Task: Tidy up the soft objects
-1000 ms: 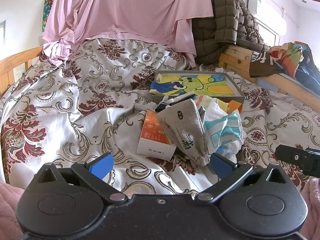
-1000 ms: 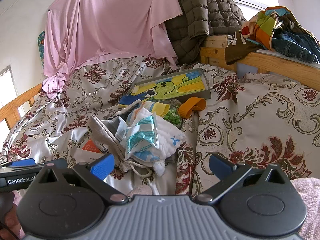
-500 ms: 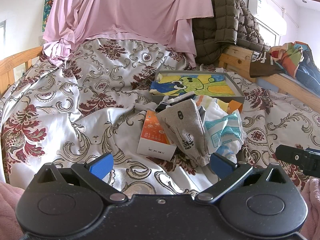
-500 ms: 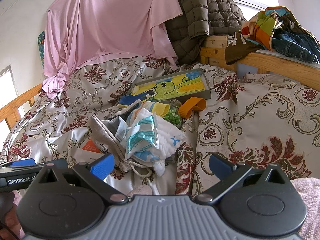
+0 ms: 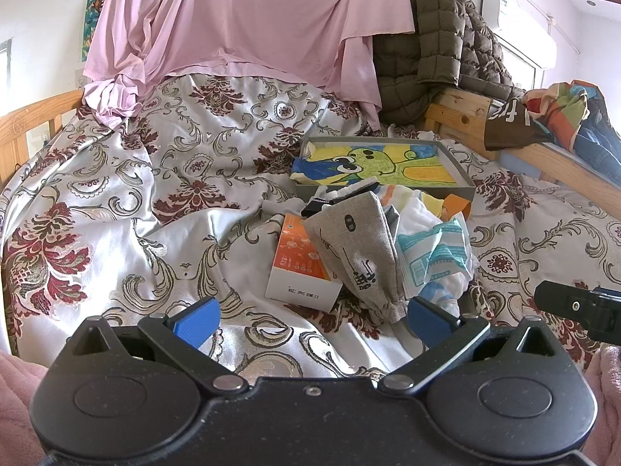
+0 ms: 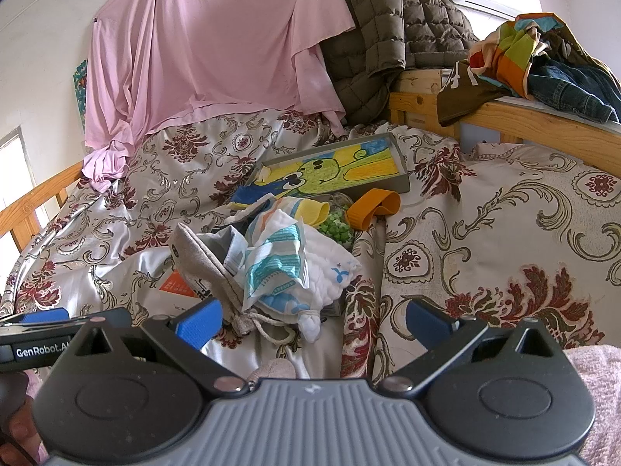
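A pile of soft things lies on the floral bedspread [image 5: 155, 209]: a grey drawstring pouch [image 5: 357, 248] [image 6: 205, 260], a white and teal cloth [image 5: 434, 256] [image 6: 287, 268], a yellow cloth [image 6: 312, 211], an orange band [image 6: 374, 207] and a green-dotted piece [image 6: 335, 229]. An orange and white box [image 5: 300, 268] lies beside the pouch. A grey tray [image 5: 462, 178] [image 6: 401, 167] with a cartoon cloth sits behind the pile. My left gripper [image 5: 312, 318] is open and empty, just short of the pile. My right gripper [image 6: 314, 320] is open and empty, near the pile's front edge.
A pink sheet [image 5: 248, 23] and an olive quilted jacket [image 5: 438, 50] hang at the bed's head. A wooden rail [image 6: 524, 128] on the right carries colourful clothes and jeans [image 6: 562, 81]. The other gripper shows at the frame edges [image 5: 578, 306] [image 6: 39, 322].
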Demonstrator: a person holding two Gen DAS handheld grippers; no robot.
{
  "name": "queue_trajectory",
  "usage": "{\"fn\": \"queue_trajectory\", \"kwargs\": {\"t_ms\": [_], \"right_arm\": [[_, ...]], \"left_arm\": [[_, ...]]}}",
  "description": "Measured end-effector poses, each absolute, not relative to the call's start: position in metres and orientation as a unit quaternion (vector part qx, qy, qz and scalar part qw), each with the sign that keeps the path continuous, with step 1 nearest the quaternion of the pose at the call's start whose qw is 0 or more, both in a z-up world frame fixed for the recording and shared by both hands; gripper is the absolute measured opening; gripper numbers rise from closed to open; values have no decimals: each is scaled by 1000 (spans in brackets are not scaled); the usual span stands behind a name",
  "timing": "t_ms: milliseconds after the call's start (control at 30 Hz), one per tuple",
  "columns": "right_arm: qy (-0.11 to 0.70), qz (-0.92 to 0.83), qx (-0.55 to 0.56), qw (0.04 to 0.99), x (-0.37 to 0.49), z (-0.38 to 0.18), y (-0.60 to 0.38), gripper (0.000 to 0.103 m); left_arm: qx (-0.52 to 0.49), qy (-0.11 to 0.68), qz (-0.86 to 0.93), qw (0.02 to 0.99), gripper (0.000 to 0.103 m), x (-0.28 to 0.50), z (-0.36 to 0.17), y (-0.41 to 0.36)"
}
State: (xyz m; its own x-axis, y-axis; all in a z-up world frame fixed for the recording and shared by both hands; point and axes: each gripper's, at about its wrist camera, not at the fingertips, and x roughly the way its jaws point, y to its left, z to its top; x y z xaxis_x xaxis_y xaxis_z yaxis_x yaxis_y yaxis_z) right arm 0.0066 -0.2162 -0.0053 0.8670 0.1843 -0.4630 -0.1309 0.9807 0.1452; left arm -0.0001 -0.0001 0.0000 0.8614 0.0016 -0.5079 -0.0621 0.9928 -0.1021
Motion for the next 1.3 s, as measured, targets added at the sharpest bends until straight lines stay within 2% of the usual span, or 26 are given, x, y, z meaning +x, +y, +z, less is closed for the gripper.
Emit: {"fn": "queue_trajectory", "kwargs": {"t_ms": [967,1300], "right_arm": [[245,82,54,965,6,-6,-214,103],[229,104,69,965,29,8,-225,103]], "left_arm": [[-59,262,18,963,102,-1,0,3],[-65,247,-5,967,102,8,15,5]]}}
